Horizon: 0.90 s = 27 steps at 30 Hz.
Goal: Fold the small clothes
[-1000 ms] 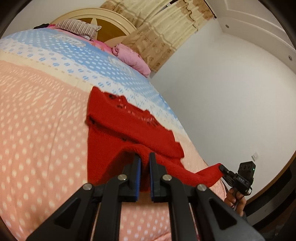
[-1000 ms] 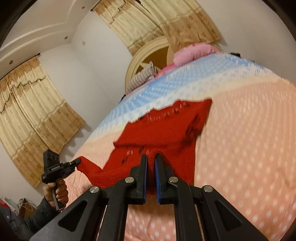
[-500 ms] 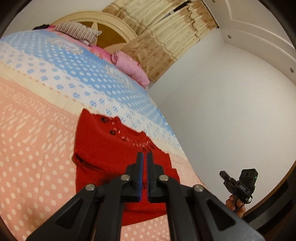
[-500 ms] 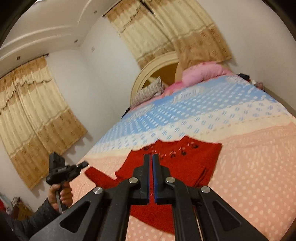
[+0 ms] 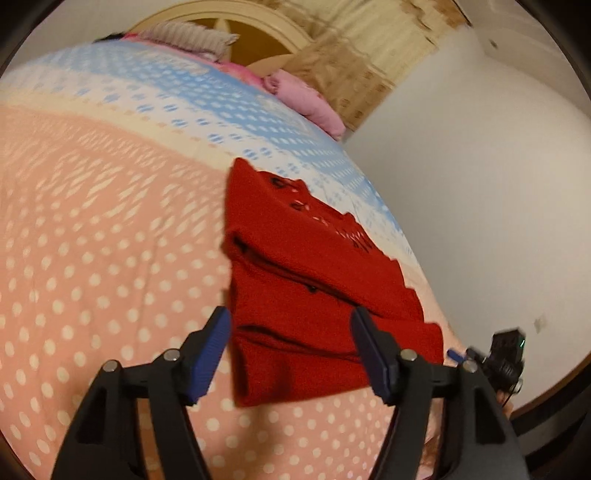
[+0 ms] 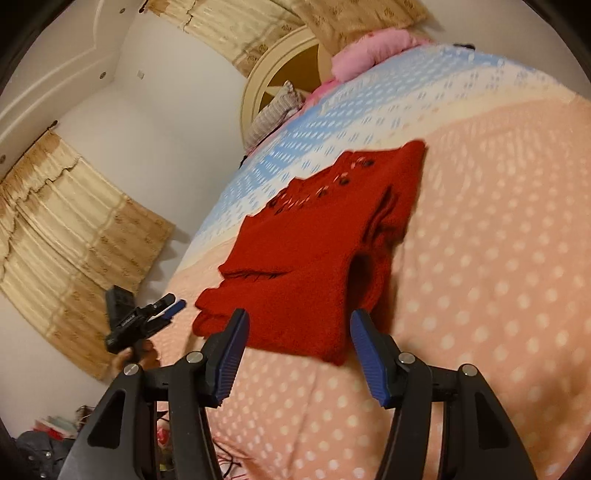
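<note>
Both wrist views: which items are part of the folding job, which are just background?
In the job:
- red knit garment, folded on the bedspread
- left tongs, jaws just opened, nothing gripped
- right tongs, jaws just opened, nothing gripped

Lying about:
- pink pillow
- striped pillow
- curtains
- headboard

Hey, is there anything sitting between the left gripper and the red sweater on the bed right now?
Nothing visible. The left gripper, jaws just opened and holding nothing, faces the red sweater directly, with only bare bedspread around it.
</note>
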Tool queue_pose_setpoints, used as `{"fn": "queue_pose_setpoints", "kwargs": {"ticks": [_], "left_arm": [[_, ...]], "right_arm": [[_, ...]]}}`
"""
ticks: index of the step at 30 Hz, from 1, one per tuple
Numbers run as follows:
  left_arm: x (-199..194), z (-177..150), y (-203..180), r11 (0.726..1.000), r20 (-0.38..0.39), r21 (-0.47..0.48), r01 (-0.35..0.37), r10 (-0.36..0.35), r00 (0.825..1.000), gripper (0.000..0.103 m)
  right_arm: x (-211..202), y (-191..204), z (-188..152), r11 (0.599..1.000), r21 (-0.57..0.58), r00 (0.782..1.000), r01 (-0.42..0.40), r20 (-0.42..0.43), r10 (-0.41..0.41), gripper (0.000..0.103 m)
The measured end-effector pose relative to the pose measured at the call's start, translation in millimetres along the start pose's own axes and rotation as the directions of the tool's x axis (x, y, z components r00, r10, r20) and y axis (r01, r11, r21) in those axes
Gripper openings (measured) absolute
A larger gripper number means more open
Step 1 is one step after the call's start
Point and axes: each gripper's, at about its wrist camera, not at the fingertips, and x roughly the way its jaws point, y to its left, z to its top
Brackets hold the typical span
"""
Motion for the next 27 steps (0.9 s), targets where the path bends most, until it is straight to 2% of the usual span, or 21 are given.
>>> {"fn": "queue_pose_setpoints", "kwargs": {"ticks": [4, 7, 10, 12, 13, 14, 15, 16, 17, 19, 20, 27], "left_arm": [[10, 2, 7, 0.998, -0.019, -0.05, 0.034, -0.035, 0.999, 0.069], [22, 3, 6, 0.999, -0.039, -0.048, 0.02, -0.022, 0.999, 0.069], [35, 5, 7, 0.999, -0.064, -0.054, 0.007, -0.01, 0.998, 0.064], [40, 5, 9, 0.998, -0.072, -0.061, 0.003, -0.007, 0.997, 0.056], [41, 5, 8, 0.998, -0.078, -0.058, 0.0, -0.005, 0.997, 0.044], [43, 4, 7, 0.999, -0.09, -0.046, -0.004, 0.0, 0.996, 0.025], [44, 3, 6, 0.999, -0.099, -0.037, -0.006, 0.002, 0.995, 0.014], [45, 3, 5, 0.999, -0.108, -0.029, -0.015, 0.011, 0.994, 0.009], [44, 2, 4, 0.999, -0.114, -0.017, -0.03, 0.028, 0.993, 0.009], [39, 2, -1, 1.0, -0.101, 0.011, -0.025, 0.026, 0.995, 0.009], [34, 2, -4, 0.999, -0.088, 0.022, -0.026, 0.028, 0.996, 0.008], [6, 18, -23, 0.998, -0.002, 0.041, 0.054, -0.054, 0.999, 0.008]], "right_arm": [[15, 4, -5, 1.0, -0.001, 0.999, 0.022, -0.045, -0.022, 0.058], [19, 4, -7, 0.999, -0.002, 0.998, 0.037, -0.053, -0.037, 0.057], [23, 0, -6, 0.998, 0.014, 0.997, 0.056, -0.058, -0.056, 0.057], [26, -4, -5, 0.997, 0.023, 0.996, 0.069, -0.061, -0.068, 0.056], [29, -6, -5, 0.997, 0.026, 0.995, 0.076, -0.066, -0.074, 0.053], [31, -9, -5, 0.997, 0.033, 0.995, 0.076, -0.073, -0.073, 0.051], [33, -10, -6, 0.997, 0.037, 0.994, 0.075, -0.077, -0.072, 0.047], [35, -11, -6, 0.996, 0.04, 0.994, 0.076, -0.08, -0.073, 0.043], [37, -12, -6, 0.996, 0.039, 0.994, 0.082, -0.082, -0.078, 0.04], [39, -11, -7, 0.996, 0.025, 0.993, 0.089, -0.081, -0.087, 0.016], [38, -9, -7, 0.996, 0.016, 0.994, 0.089, -0.071, -0.087, 0.011], [13, 12, 7, 0.997, -0.041, 0.998, 0.063, 0.033, -0.061, 0.008]]}}
